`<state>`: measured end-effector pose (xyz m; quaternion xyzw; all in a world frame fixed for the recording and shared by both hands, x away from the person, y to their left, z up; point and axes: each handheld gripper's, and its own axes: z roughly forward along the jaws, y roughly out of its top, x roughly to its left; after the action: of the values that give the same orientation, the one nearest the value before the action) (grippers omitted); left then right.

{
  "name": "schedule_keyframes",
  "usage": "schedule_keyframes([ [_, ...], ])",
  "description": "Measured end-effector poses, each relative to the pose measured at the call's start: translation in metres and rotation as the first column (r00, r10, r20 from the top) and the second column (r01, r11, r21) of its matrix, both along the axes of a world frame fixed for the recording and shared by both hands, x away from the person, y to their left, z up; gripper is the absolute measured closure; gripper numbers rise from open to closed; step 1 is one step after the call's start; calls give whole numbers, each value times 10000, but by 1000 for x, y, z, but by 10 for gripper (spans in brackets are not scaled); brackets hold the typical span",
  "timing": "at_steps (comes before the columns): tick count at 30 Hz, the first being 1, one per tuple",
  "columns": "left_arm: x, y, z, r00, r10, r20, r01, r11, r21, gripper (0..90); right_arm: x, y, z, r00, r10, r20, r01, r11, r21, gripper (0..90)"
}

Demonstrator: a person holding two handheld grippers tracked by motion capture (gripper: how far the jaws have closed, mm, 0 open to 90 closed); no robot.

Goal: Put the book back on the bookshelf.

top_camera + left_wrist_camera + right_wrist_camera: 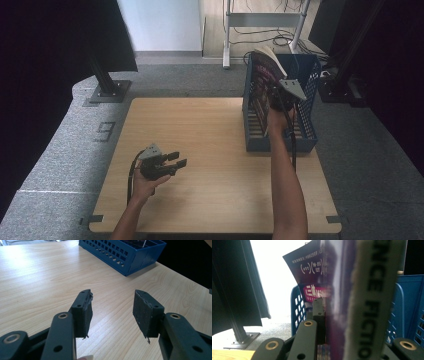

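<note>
Here the right gripper is clamped on a dark book standing in the blue basket; well apart from the basket, the left gripper hovers over the bench, jaws spread.

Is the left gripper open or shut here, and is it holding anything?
Open and empty. In its own view the left gripper has its jaws well apart, with bare table showing between them.
</note>
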<state>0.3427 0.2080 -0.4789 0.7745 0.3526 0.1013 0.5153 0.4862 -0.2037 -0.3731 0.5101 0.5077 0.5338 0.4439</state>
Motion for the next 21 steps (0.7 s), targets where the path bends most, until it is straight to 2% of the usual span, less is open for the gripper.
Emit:
schedule_keyframes([
  [14,1,3,0,10000,24,28,-24,10000,-6,494,9,6,-11,9998,116,-183,-119,9998,-175,813],
  [21,1,6,1,9999,105,44,-105,9999,-69,494,17,12,-21,9994,182,-309,-196,9988,-460,813],
])
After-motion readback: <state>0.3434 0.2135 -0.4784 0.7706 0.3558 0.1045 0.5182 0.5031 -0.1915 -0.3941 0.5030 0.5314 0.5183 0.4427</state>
